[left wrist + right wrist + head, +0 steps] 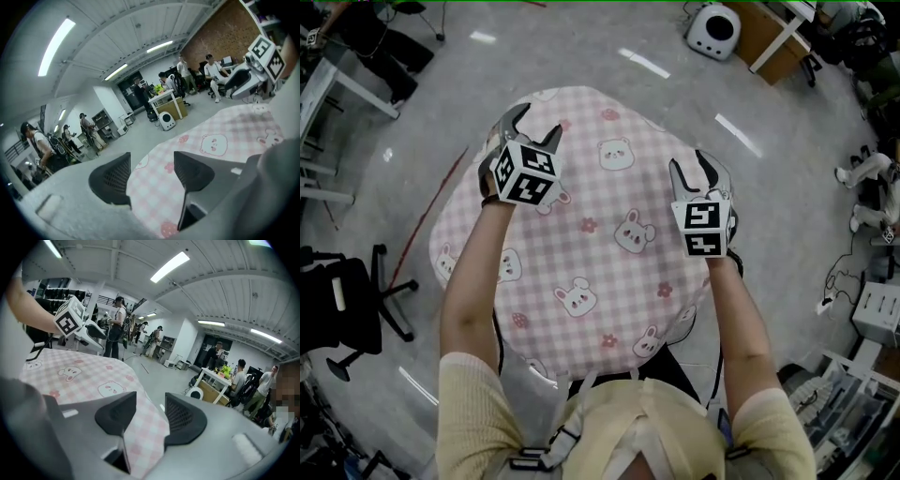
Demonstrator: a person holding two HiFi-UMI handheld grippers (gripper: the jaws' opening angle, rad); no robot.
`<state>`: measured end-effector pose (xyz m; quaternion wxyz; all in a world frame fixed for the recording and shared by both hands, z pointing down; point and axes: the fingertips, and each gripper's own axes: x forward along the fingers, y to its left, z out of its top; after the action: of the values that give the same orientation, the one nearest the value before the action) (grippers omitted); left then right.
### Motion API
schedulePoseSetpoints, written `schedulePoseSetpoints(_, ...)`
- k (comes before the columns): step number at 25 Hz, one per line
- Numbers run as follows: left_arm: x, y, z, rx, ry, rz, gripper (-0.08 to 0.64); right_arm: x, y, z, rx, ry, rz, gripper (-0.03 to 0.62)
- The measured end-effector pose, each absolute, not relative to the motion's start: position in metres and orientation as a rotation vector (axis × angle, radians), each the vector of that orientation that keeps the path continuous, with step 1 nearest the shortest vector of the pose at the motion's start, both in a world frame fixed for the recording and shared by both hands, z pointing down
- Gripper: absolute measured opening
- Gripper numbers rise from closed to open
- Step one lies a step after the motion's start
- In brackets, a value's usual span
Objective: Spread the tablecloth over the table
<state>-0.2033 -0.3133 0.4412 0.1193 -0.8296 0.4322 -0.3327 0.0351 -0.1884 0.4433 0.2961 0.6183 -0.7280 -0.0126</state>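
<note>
Now the pink-and-white checked tablecloth printed with small bears, rabbits and flowers [600,234] lies spread flat over the desk, which is hidden beneath it. The cloth's edges drape down past the desk's edges on every side that shows. The person stands at the near edge with both forearms stretched out over the cloth.

The left hand-held gripper [536,124] hangs above the far left corner of the desk, its cube with black-and-white square markers turned up to the head camera. Its own view shows the two dark jaws standing wide apart [152,176], with only the checked cloth lying below and beyond the gap. Nothing is pinched between the pads.

The right hand-held gripper [689,167] hangs above the far right corner. Its jaws are also clearly parted [150,416]. The draped corner of the cloth shows through the gap, and the pads do not press on it.

Each gripper view catches the other gripper across the cloth.

Around the desk lies a pale grey polished floor [581,56]. A black wheeled office chair [356,309] stands off the left edge, and a white rounded device with a dark face [714,30] sits on the floor well beyond the far right corner. Several people stand and sit by work desks in the background of both gripper views.
</note>
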Motion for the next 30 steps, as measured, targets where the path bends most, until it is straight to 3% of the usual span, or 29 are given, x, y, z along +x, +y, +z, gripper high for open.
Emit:
schedulePoseSetpoints(7, -0.205, -0.248, 0.426, -2.62, 1.422, -0.847, 0.186, 0.023, -0.167, 0.432, 1.6, -2.028, -0.011, 0.114)
schedulePoseSetpoints(9, -0.206, -0.226, 0.419, -2.65, 1.467, -0.804, 0.12, 0.022, -0.156, 0.426, 1.595, -2.059, 0.005, 0.102)
schedulePoseSetpoints(26, -0.188, -0.095, 0.356, -2.742, 1.688, -0.458, 0.098, 0.031, -0.066, 0.381, 1.617, -2.252, 0.095, 0.063)
schedulePoseSetpoints(30, -0.191, -0.065, 0.354, -2.745, 1.792, -0.409, 0.065, 0.033, -0.044, 0.376, 1.614, -2.299, 0.135, 0.057)
